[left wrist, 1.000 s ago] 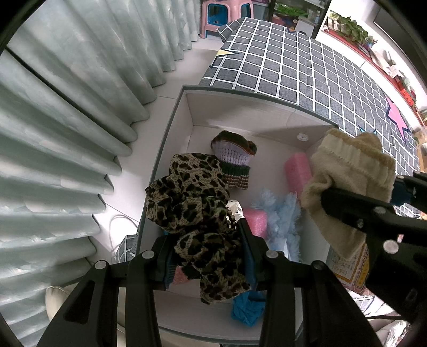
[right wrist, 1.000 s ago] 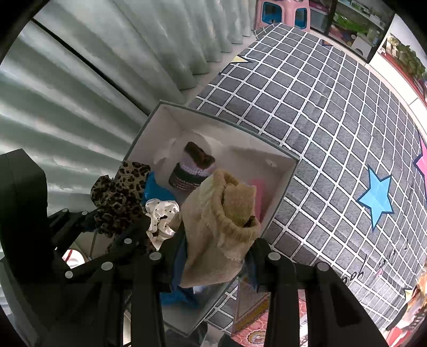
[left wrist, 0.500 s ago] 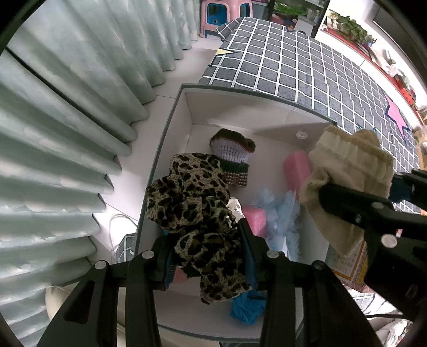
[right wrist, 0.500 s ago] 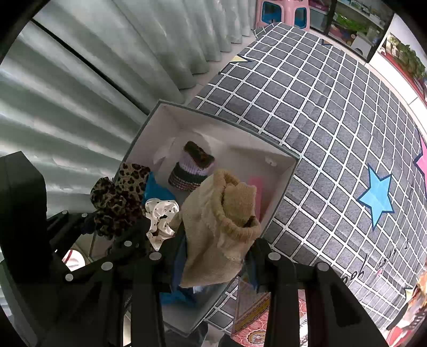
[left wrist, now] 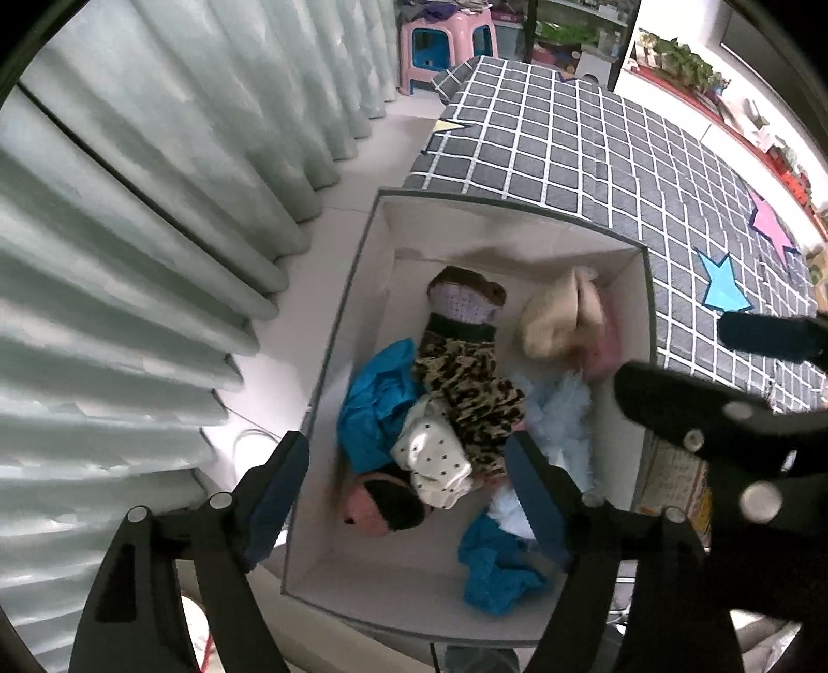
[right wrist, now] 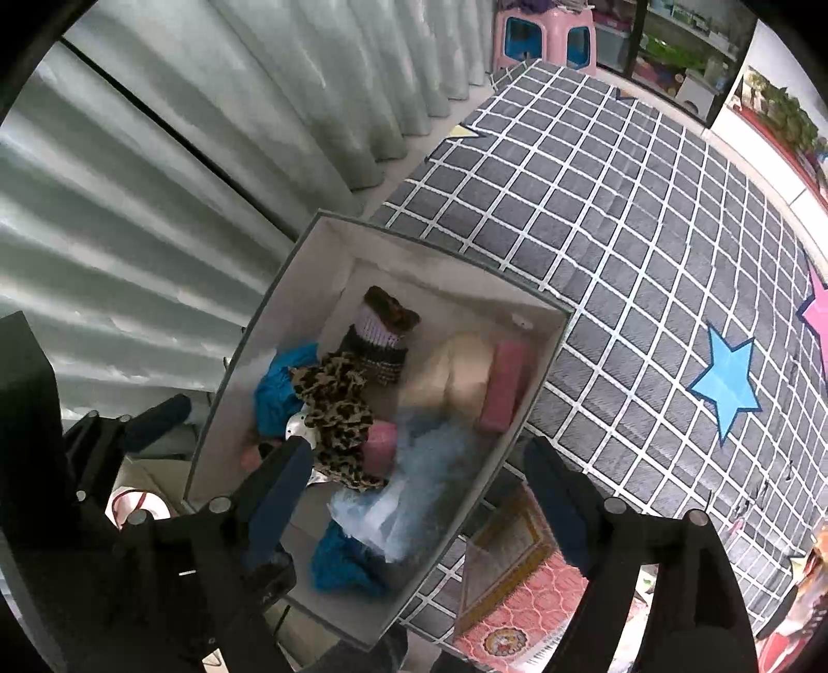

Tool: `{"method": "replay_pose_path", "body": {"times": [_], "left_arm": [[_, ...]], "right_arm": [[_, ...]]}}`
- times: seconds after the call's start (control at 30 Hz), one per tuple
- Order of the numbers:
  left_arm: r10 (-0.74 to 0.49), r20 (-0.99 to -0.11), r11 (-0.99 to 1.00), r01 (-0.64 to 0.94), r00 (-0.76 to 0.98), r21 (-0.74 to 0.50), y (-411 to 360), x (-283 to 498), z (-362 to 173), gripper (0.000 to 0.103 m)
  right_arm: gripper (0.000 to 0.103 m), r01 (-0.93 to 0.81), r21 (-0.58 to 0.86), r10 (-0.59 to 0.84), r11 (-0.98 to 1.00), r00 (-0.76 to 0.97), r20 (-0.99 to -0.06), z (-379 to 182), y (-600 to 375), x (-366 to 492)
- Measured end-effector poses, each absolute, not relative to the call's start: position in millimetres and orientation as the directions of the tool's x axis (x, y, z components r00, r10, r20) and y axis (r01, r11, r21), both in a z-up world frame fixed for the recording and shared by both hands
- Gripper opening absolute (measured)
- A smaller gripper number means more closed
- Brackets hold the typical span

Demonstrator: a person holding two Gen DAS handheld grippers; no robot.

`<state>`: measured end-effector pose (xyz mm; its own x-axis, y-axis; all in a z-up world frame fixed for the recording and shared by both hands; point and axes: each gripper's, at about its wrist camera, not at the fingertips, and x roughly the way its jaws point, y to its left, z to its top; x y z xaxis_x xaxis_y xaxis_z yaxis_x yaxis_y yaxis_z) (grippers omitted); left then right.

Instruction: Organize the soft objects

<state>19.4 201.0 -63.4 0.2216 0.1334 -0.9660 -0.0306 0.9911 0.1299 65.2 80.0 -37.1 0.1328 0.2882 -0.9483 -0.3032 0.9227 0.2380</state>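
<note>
fuzzy, knitted soft objects (left wrist: pixel 468 393), boxed

Home bedroom: checked bedspread (right wrist: pixel 621 217) (star patches), pleated curtains (left wrist: pixel 155 207), pink plastic stool (left wrist: pixel 445 41).

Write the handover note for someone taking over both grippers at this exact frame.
Left gripper: open, holding nothing, above the near end of the storage box.
Right gripper: open, holding nothing, above the box's near right side.
In the box: leopard-print cloth lies mid-box across the blue cloth and the white dotted sock; beige knit sock sits at the far right on a pink item. The purple-and-brown knit sock, pale blue fluffy piece and pink-and-black item are inside too.
Done: both carried pieces are in the box.
Left: no loose soft items show on the checked mat; check outside these views.
</note>
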Motion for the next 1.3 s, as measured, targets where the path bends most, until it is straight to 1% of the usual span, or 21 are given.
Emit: {"method": "replay_pose_path", "body": {"times": [0.1, 0.17, 0.2, 0.23, 0.27, 0.33, 0.43, 0.7, 0.83, 0.97, 1.3], "left_arm": [[0.156, -0.936, 0.988, -0.054, 0.314, 0.146, 203.8, 7.5, -45.8, 0.081], [0.215, -0.882, 0.977, -0.092, 0.419, 0.194, 205.4, -6.2, -24.3, 0.083], [0.236, -0.864, 0.972, -0.109, 0.444, 0.209, 205.5, -11.4, -17.0, 0.084], [0.249, -0.853, 0.968, -0.123, 0.459, 0.217, 206.3, -15.1, -11.1, 0.085], [0.241, -0.858, 0.970, -0.124, 0.453, 0.207, 207.8, -18.0, -8.0, 0.085], [0.162, -0.902, 0.986, -0.091, 0.400, 0.137, 212.1, -19.2, -11.2, 0.085], [0.115, -0.937, 0.992, -0.084, 0.331, 0.092, 216.7, -24.4, -17.2, 0.085], [0.093, -0.963, 0.995, -0.057, 0.252, 0.081, 215.5, -52.2, -17.8, 0.085], [0.092, -0.969, 0.994, -0.072, 0.228, 0.077, 221.2, -62.9, -21.5, 0.085], [0.103, -0.971, 0.993, -0.072, 0.214, 0.090, 224.6, -68.2, -21.9, 0.085], [0.116, -0.970, 0.993, -0.028, 0.214, 0.113, 220.6, -75.2, -17.1, 0.085]], "right_arm": [[0.085, -0.309, 0.225, 0.280, 0.924, 0.145, -0.949, -31.2, 76.5, 61.7], [0.085, -0.308, 0.226, 0.283, 0.924, 0.155, -0.947, -27.0, 72.8, 58.6], [0.091, -0.308, 0.226, 0.284, 0.924, 0.158, -0.946, -24.6, 71.1, 56.4], [0.103, -0.309, 0.222, 0.281, 0.925, 0.161, -0.946, -22.5, 70.1, 54.3], [0.103, -0.313, 0.219, 0.281, 0.924, 0.170, -0.945, -19.6, 69.4, 51.5], [0.103, -0.317, 0.215, 0.281, 0.924, 0.177, -0.943, -15.0, 69.0, 46.8], [0.103, -0.323, 0.218, 0.285, 0.921, 0.179, -0.942, -7.8, 70.9, 38.6], [0.103, -0.339, 0.203, 0.273, 0.919, 0.175, -0.946, 2.8, 74.6, 14.9], [0.103, -0.346, 0.188, 0.263, 0.919, 0.184, -0.947, 4.3, 77.4, 4.3], [0.103, -0.362, 0.171, 0.253, 0.916, 0.193, -0.948, 7.2, 82.7, -4.7], [0.103, -0.369, 0.185, 0.270, 0.911, 0.194, -0.943, 10.8, 91.9, -21.8]]}}
